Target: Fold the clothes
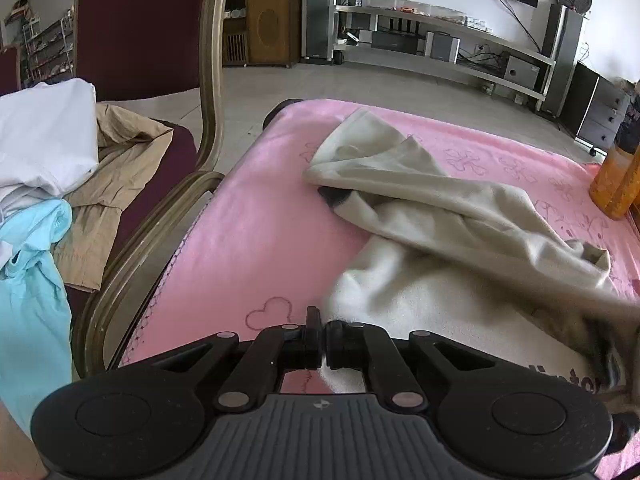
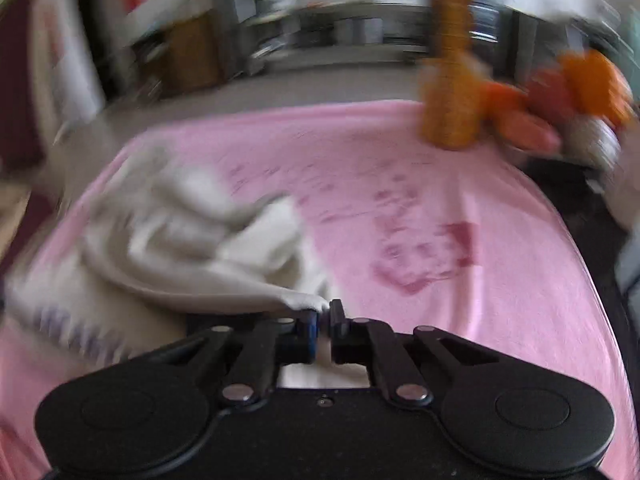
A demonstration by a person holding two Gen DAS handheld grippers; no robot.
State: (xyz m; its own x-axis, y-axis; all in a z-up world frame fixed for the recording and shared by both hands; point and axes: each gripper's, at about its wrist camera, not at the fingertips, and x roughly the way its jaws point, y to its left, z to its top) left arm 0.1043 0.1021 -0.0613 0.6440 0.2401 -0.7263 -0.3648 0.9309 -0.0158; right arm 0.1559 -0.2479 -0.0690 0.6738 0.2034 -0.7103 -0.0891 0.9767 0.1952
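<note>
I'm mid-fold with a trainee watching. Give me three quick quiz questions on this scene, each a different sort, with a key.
1. True or false: the cream garment lies on a pink blanket.
2. Which lies on the chair? A) light blue garment B) black jacket C) red towel
3. Fill in: the right hand-held gripper is shut on a fold of the ____ garment.

Key: 1 true; 2 A; 3 cream.

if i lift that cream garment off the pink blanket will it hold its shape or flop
Probably flop: the cream garment lies in soft folds and drapes from the right claw. Its fleecy look suggests it is light and unlikely to slide on the pink blanket.
</note>
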